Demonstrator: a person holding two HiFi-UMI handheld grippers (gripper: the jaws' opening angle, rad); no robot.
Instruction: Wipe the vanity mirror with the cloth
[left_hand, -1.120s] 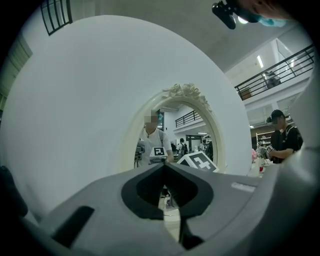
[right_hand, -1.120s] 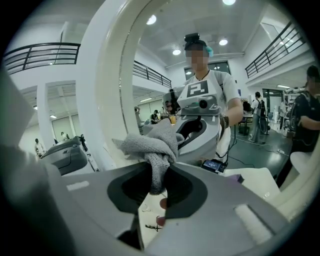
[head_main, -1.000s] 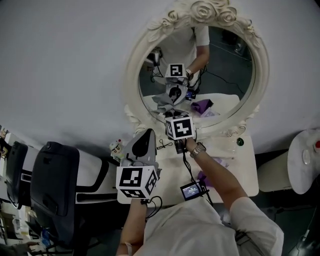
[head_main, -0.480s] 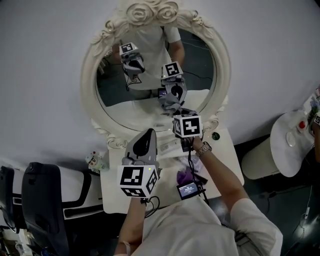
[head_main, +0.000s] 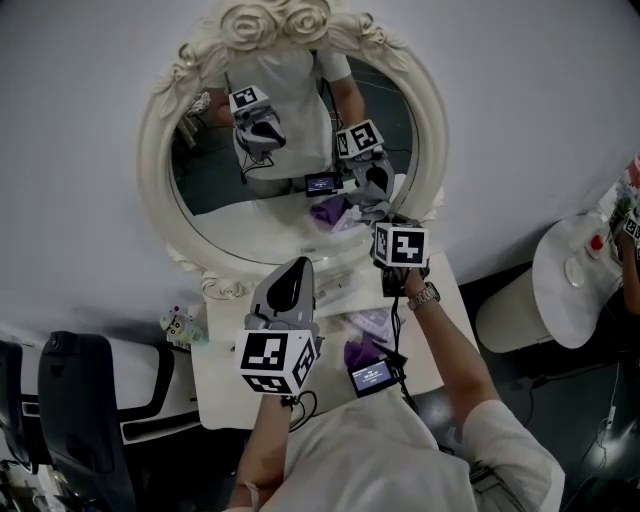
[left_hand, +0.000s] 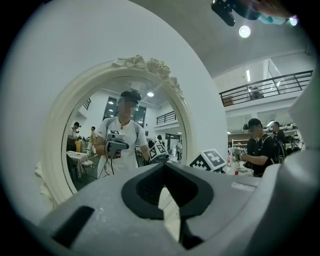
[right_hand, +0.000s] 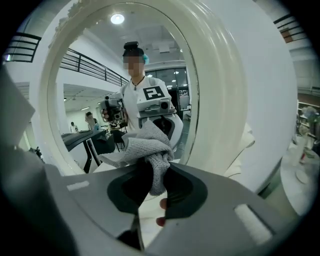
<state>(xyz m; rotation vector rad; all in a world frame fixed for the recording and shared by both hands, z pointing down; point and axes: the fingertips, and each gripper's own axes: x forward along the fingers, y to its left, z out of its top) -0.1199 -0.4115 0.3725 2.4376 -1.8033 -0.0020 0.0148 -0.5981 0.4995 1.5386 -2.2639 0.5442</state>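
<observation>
Big open lab/hall: mezzanine railing (left_hand: 265, 86), other ppl (left_hand: 259, 149) working (bkgd).

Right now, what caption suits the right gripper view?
Right gripper, shut on a grey cloth, facing the white-framed mirror.

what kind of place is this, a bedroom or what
Likely a big open hall, not a home: an ornate vanity mirror at a small white table, yet a mezzanine railing and another person working nearby.

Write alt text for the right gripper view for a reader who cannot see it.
The right gripper holds a bunched grey cloth in its shut jaws, close to the glass of an oval white-framed vanity mirror. The glass reflects the gripper and the person.
</observation>
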